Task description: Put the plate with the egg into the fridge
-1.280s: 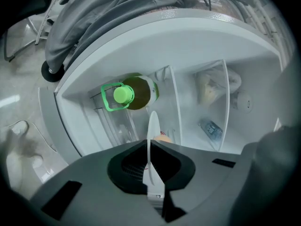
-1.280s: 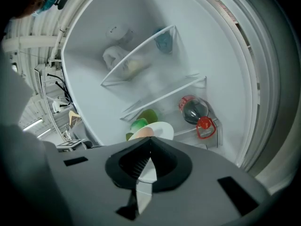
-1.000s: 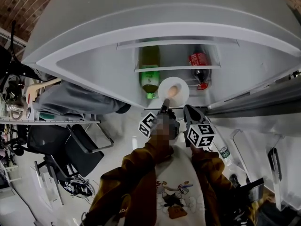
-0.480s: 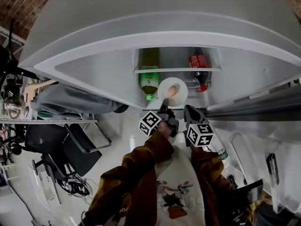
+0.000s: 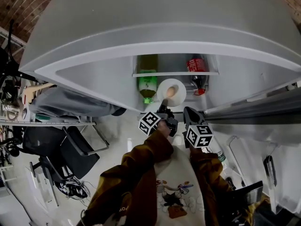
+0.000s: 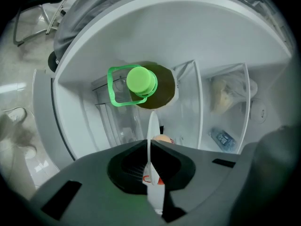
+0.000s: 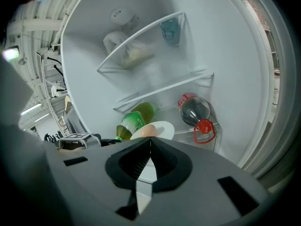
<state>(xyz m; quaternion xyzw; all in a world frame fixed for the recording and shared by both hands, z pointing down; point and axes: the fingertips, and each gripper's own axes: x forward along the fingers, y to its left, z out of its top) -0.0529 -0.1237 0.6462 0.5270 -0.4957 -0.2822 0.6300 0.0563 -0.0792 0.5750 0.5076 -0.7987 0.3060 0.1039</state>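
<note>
A white plate (image 5: 171,92) carrying a brown egg (image 5: 172,91) hangs in front of the open fridge (image 5: 141,41). My left gripper (image 5: 165,104) is shut on the plate's near rim. In the left gripper view the plate (image 6: 152,131) stands edge-on between the jaws, and the egg (image 6: 162,138) peeks out just to its right. My right gripper (image 5: 186,111) is beside it on the right, shut on nothing. The right gripper view shows the plate (image 7: 160,128) and egg (image 7: 147,132) just ahead of its jaws.
On the fridge shelf (image 5: 176,73) lie a green-capped bottle (image 5: 147,84) and a dark cola bottle (image 5: 197,69) with a red cap. Higher shelves hold bagged food (image 7: 127,51). The fridge door (image 5: 94,79) spreads left. Chairs (image 5: 70,154) stand on the floor at left.
The plate and both grippers have edged slightly forward toward the fridge opening. The left grip on the plate is unchanged.
</note>
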